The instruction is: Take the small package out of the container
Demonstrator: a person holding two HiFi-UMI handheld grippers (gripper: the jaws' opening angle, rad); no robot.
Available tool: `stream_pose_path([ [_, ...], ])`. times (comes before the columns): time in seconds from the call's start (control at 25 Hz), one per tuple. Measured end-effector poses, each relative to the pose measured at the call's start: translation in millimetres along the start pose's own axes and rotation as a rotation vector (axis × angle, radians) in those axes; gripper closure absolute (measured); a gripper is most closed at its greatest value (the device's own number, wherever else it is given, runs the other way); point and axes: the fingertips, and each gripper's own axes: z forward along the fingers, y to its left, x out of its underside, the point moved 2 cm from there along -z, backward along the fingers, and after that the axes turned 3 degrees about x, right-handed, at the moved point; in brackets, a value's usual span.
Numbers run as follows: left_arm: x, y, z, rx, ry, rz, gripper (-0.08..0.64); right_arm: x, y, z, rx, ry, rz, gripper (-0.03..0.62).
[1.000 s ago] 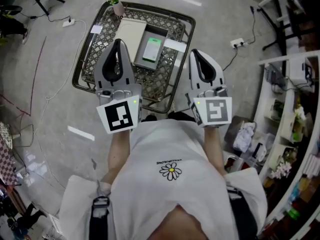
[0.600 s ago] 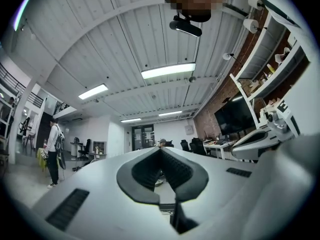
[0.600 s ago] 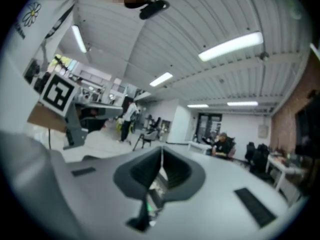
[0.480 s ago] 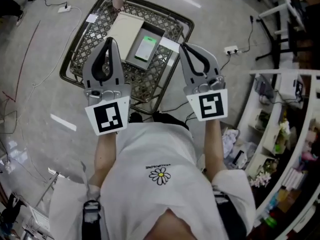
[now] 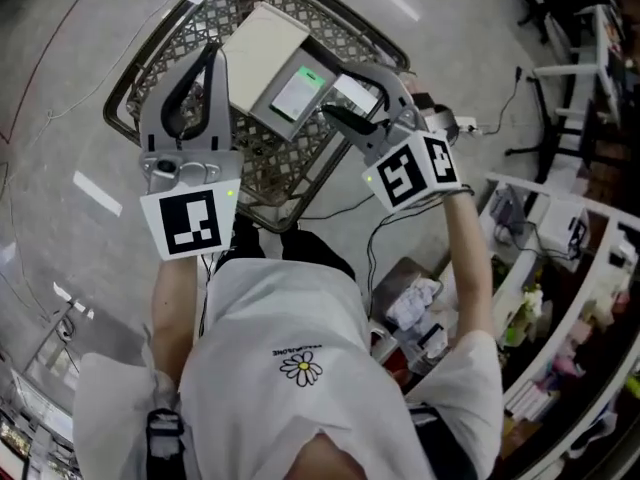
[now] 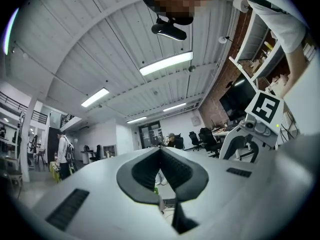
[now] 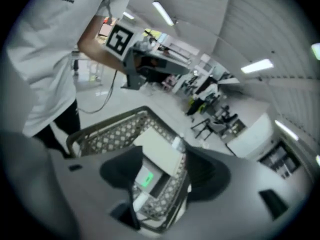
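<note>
Lying in wire container [image 5: 140, 78] — small package [image 5: 298, 95], white, green patch | left gripper [image 5: 211, 52] jaws together | right gripper [image 5: 338, 90] jaws opening, empty

A: Container?
B: Wire-lattice container [image 5: 262, 160], dark rim, upper centre of the head view. Upright, open top.
A: Small package?
B: Small package [image 5: 299, 94]: white, flat, green patch on its upper face. Lies face-up inside the container, right of its middle. Right gripper view shows it lower centre, still inside.
</note>
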Motion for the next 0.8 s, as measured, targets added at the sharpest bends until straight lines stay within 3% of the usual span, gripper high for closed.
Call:
stream_pose_path([
  [0.2,31.8,0.8,5.1,0.002,0.055,-0.023,0.535,31.2,23.5,58.9,-0.295,0.119,-0.268,0.308],
  [0.4,87.0,-3.7,6.1,0.015,0.109,-0.07,0.535,64.1,47.2,114.4,-0.484,0.178,-0.442,0.302],
  [0.64,142.2,-11.3,-6.6,-0.017,0.147,-0.215,0.535,99.9,82.9,155.4,-0.68,0.223,-0.546,0.302],
  [0.8,174.5,-5.8,-9.0,-0.031,0.171,-0.201,0.535,117.7,99.8,185.5,-0.765,0.246,-0.565,0.302],
])
